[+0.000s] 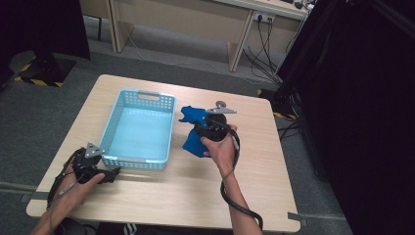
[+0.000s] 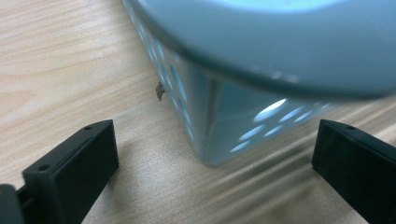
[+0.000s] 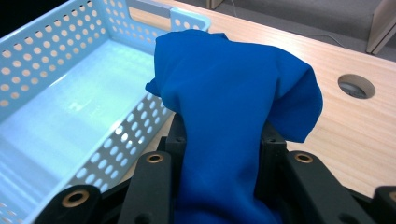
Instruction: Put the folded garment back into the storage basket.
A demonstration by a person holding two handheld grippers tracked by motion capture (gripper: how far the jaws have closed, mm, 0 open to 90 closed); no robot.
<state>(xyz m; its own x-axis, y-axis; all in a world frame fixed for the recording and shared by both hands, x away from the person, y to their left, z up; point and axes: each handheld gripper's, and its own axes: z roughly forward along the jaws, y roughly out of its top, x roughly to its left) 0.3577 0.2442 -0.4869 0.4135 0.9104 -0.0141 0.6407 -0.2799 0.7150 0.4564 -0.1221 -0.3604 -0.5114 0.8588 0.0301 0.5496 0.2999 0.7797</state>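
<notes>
Right tongs (image 3: 219, 140) clamped on crumpled blue cloth (image 3: 233, 107), held above the light wooden table (image 1: 161, 191) just right of the pale blue perforated plastic basket (image 1: 139, 95); left tongs (image 2: 210, 158) apart at the basket's near corner.

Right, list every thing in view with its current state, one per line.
Blue cloth: bunched, clamped, lifted beside the basket.
Light blue perforated basket: upright, empty.
Right hand-held gripper: shut on the cloth.
Left hand-held gripper: open, at the basket's corner.
</notes>
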